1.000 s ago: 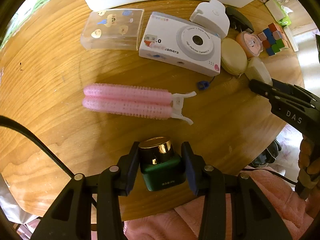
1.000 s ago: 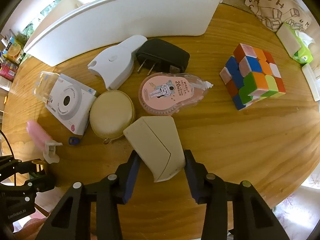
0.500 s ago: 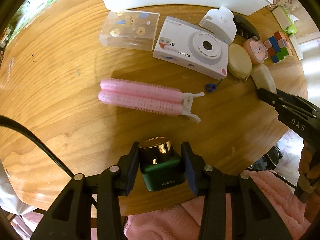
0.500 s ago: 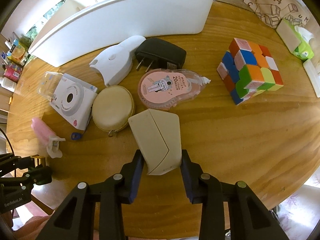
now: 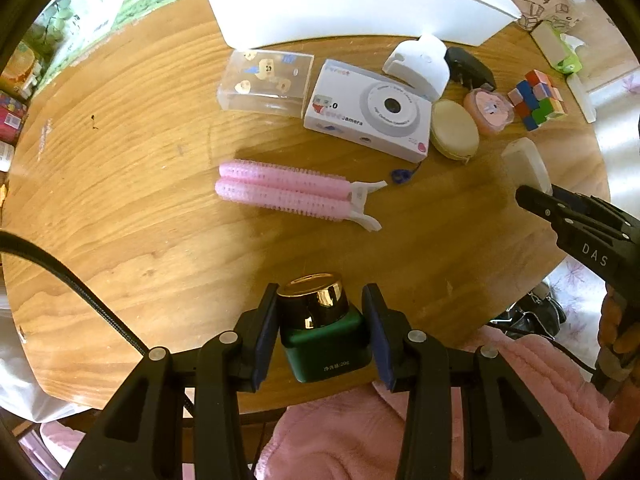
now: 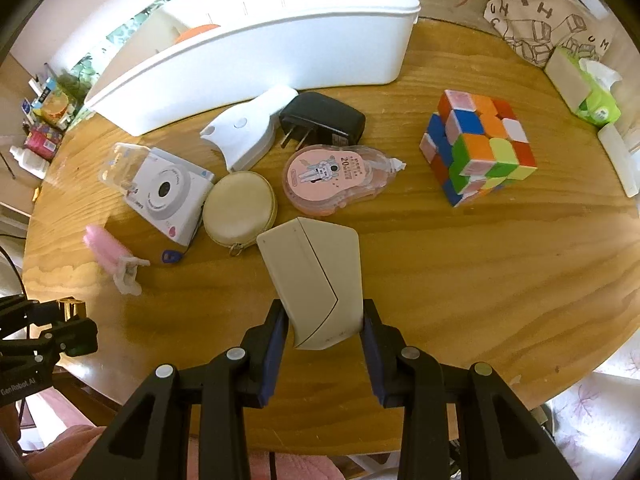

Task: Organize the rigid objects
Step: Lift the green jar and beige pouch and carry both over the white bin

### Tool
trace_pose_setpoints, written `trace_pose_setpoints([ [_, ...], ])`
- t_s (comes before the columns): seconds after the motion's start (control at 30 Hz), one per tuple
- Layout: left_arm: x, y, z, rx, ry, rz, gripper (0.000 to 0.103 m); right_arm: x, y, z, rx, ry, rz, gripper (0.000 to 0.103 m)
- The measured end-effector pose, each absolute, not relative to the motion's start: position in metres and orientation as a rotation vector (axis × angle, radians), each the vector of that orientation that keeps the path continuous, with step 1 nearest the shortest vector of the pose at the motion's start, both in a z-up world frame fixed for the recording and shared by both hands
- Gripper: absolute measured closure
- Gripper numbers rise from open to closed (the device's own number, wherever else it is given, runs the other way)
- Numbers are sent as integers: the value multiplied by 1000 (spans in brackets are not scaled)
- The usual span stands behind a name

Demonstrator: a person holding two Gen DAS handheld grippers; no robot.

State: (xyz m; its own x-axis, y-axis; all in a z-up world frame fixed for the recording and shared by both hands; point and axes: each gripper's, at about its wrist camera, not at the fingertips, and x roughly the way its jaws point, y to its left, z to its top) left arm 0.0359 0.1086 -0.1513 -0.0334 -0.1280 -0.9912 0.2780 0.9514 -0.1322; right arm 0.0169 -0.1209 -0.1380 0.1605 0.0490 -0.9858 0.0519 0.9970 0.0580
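My left gripper (image 5: 320, 334) is shut on a green jar with a gold lid (image 5: 322, 328), held above the near edge of the round wooden table (image 5: 120, 200). My right gripper (image 6: 324, 344) is shut on a beige case (image 6: 316, 276), held above the table; the case also shows in the left wrist view (image 5: 526, 166). A long white bin (image 6: 256, 60) stands at the back of the table (image 5: 360, 0).
On the table lie pink hair rollers (image 5: 288, 192), a white toy camera (image 5: 368, 110), a clear box (image 5: 266, 80), a round beige pouch (image 6: 239, 208), a pink tape dispenser (image 6: 332, 180), a black plug (image 6: 320, 124), a white device (image 6: 244, 136) and a colour cube (image 6: 476, 152).
Both grippers have risen with their objects and drawn back toward the near table edge. The beige case has lifted off the table. The objects on the table have stayed put.
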Motion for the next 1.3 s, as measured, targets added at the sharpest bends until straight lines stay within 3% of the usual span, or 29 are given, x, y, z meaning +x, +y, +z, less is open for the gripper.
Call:
trace_pose_setpoints([
  [0.53,32,110,-100,150,1443,-321,59,10,-122,-86,42,1327,49,67],
  [1.3,92,69,-29,158,1254,-337,59,106,-119,-19,10,1147,134,67],
])
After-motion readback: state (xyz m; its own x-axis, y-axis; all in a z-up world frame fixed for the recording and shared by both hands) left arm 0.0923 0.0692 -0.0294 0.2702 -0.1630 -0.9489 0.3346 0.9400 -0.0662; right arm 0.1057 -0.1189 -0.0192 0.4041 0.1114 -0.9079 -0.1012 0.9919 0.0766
